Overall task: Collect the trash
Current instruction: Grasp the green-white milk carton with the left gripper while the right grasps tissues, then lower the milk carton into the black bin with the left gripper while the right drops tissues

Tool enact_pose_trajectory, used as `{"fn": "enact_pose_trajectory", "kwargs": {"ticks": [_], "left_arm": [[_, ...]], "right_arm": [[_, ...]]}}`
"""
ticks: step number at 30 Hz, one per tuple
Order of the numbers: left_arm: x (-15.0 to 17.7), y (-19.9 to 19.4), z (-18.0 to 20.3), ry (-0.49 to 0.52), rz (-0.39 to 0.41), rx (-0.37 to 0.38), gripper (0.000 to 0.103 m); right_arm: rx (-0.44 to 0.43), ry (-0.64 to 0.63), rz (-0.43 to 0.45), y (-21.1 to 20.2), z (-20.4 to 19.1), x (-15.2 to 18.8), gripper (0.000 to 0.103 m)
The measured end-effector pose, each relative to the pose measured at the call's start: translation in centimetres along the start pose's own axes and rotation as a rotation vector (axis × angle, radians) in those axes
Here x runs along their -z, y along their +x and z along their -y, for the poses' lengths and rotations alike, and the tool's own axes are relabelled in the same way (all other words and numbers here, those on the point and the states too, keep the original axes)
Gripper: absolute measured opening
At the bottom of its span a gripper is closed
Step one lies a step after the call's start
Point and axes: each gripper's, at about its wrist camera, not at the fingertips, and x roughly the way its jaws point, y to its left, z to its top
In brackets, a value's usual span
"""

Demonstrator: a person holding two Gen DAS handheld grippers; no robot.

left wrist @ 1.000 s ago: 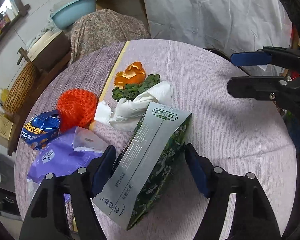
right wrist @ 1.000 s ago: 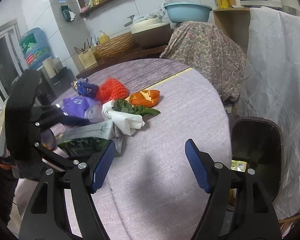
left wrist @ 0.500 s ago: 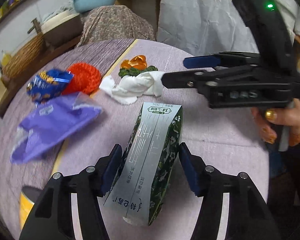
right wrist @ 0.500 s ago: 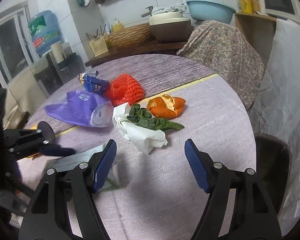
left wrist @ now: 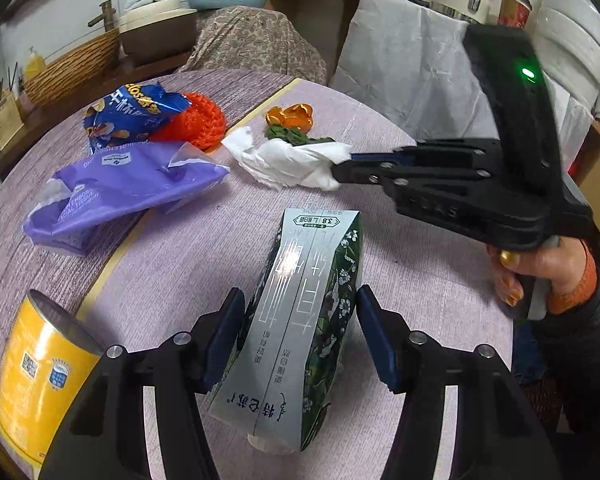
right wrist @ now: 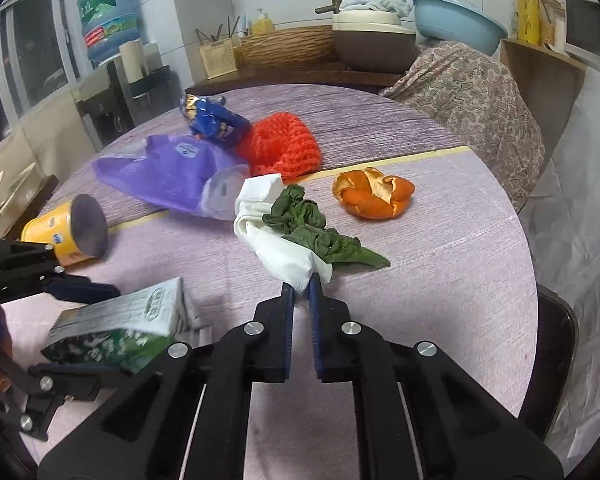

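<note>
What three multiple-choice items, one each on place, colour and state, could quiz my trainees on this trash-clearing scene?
1. The green leaves lie:
A on the white tissue
B inside the yellow can
C under the carton

2. The crocheted pad is:
A purple
B orange-red
C green

3. The right gripper is:
A wide open
B out of view
C shut on the tissue

Key: 1 A, the leaves rest across the tissue. 2 B, its colour is plain in both views. 3 C, the pads pinch the tissue's near end.
</note>
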Motion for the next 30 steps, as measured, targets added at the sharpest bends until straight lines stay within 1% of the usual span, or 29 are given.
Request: {"fn": "enact_pose_trajectory", "kwargs": {"ticks": [3, 7, 12, 16, 18, 19, 20, 21, 22, 24, 26, 27, 30], "left_arm": [[0.3, -0.5, -0.5, -0.049, 0.027, 0.036, 0.057], [0.8, -1.6, -0.6, -0.093, 0.073, 0.058, 0.057], [1.7, -2.7, -0.6, -0.139, 0.112, 0.081, 0.056], [2.2, -3.4, -0.7, -0.162, 0.135, 0.091, 0.056], [2.4, -3.7, -0.8, -0.169, 0.143, 0.092, 0.056], [2.5, -3.7, -0.8, -0.175, 0.145, 0.091, 0.056], [2.6, -3.8, -0.9, -0.181, 0.147, 0.090, 0.056], [2.8, -3.8, -0.9, -0.188, 0.148, 0.089, 0.056], [3.1, -3.9, -1.1, -0.199, 0.149, 0.090, 0.056], [3.5, -4.0, -1.4, -0.220, 0.152, 0.093, 0.056], [3.9, -4.1, -1.6, -0.238, 0.155, 0.092, 0.056], [4.0, -4.1, -1.7, -0.247, 0.157, 0.092, 0.056], [4.3, -4.5, -2.0, -0.268, 0.168, 0.099, 0.056]], "right_arm": [[-0.062, 0.025, 0.024, -1.8, -0.3, 0.7, 0.007], [-0.226, 0.105, 0.088, -4.8, 0.3, 1.1, 0.007], [-0.235, 0.132, 0.143, -7.1, 0.4, 1.0, 0.004], [-0.197, 0.082, 0.183, -8.6, -0.6, 0.5, 0.004], [-0.170, 0.073, 0.169, -8.4, -0.7, 0.4, 0.005], [-0.159, 0.080, 0.149, -8.0, -0.6, 0.4, 0.015], [-0.151, 0.087, 0.133, -7.6, -0.4, 0.4, 0.046], [-0.138, 0.093, 0.125, -7.2, -0.3, 0.6, 0.066], [-0.111, 0.096, 0.130, -6.8, -0.3, 0.9, 0.079], [-0.094, 0.083, 0.106, -5.8, -0.5, 1.3, 0.077], [-0.086, 0.083, 0.051, -4.0, -0.7, 1.6, 0.068], [-0.079, 0.088, 0.028, -3.4, -0.6, 1.9, 0.066], [-0.064, 0.119, -0.055, -0.5, -0.3, 2.2, 0.046]]}}
